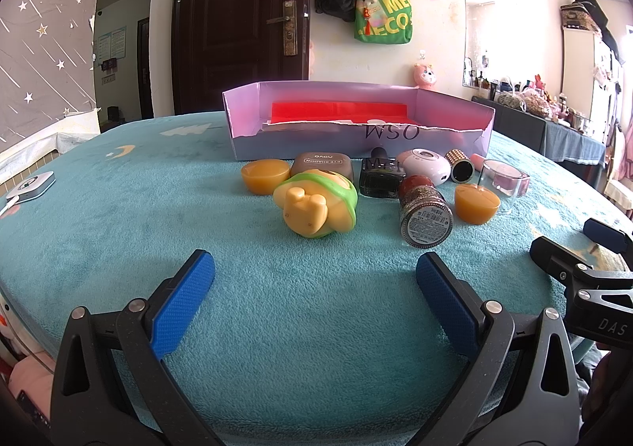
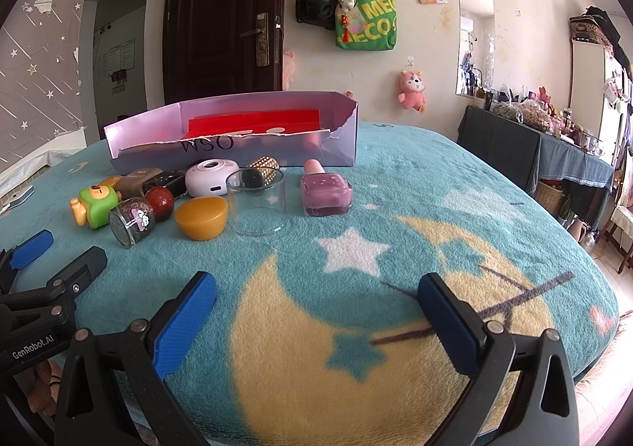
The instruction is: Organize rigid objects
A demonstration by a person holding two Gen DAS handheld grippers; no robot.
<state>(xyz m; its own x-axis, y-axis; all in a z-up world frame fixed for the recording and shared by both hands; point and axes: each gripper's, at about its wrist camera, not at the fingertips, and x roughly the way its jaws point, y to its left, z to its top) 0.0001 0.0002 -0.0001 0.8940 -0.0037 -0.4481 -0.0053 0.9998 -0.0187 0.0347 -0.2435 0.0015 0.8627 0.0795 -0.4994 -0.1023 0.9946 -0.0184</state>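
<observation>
A low purple cardboard box (image 1: 300, 147) (image 2: 344, 137) with a red lining stands at the back of the teal blanket. In front of it lie a green-and-yellow toy (image 1: 316, 202) (image 2: 97, 204), a glitter jar with a red cap (image 1: 425, 214) (image 2: 136, 218), two amber half-domes (image 1: 474, 204) (image 2: 201, 216), a brown eye-shadow case (image 1: 322, 165), a dark bottle (image 1: 379, 179), a white round device (image 1: 425, 165) (image 2: 209, 177), a clear glass cup (image 2: 257, 204) and a pink bottle (image 2: 326, 194). My left gripper (image 1: 316, 279) is open, short of the toy. My right gripper (image 2: 316, 299) is open over bare blanket.
A gold studded tube (image 1: 461, 167) (image 2: 263, 167) lies by the box. A white device (image 1: 29, 186) sits at the table's far left. The right gripper's fingers (image 1: 554, 256) show at the left wrist view's right edge. A cluttered side table (image 2: 554, 137) stands to the right.
</observation>
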